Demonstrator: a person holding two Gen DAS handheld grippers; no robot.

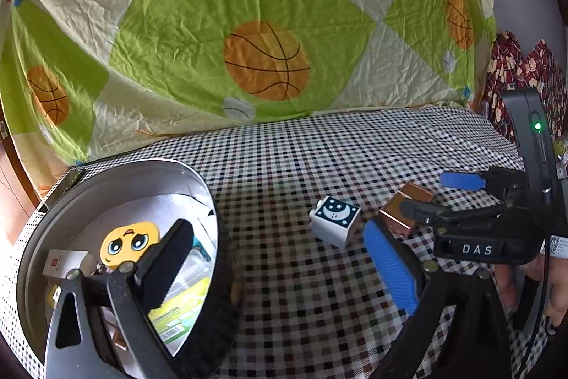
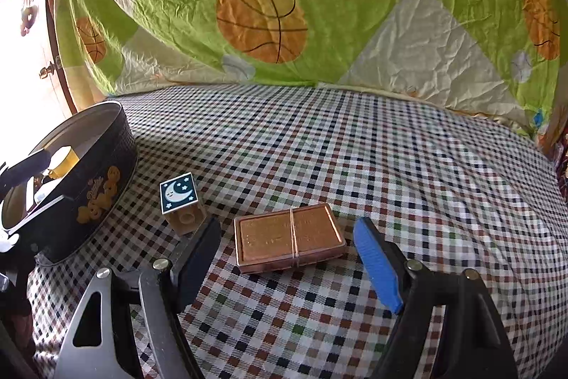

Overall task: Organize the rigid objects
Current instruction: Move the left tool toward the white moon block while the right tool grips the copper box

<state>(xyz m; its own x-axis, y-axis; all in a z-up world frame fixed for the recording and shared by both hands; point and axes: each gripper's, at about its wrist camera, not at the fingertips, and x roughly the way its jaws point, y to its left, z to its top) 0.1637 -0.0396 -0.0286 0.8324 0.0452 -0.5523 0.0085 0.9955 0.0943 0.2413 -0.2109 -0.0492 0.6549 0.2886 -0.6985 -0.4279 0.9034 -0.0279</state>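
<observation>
A round black tin [image 1: 216, 258] stands at the left of the checked table; it holds a yellow emoji face [image 1: 124, 240] and several small packs. My left gripper [image 1: 284, 251] is open, with its black finger over the tin and its blue finger over the cloth. A moon-printed block [image 1: 335, 219] lies on the cloth; it also shows in the right wrist view [image 2: 179, 198]. A copper-coloured flat box [image 2: 289, 237] with a rubber band lies between the open fingers of my right gripper [image 2: 289, 258]. In the left wrist view the right gripper [image 1: 429, 196] straddles the box [image 1: 404, 208].
The tin [image 2: 88, 187] also shows at the left of the right wrist view. A basketball-print sheet [image 1: 248, 23] hangs behind the table. A red patterned cloth [image 1: 518, 73] lies at the far right. The checked tablecloth [image 2: 390, 166] spreads to the right.
</observation>
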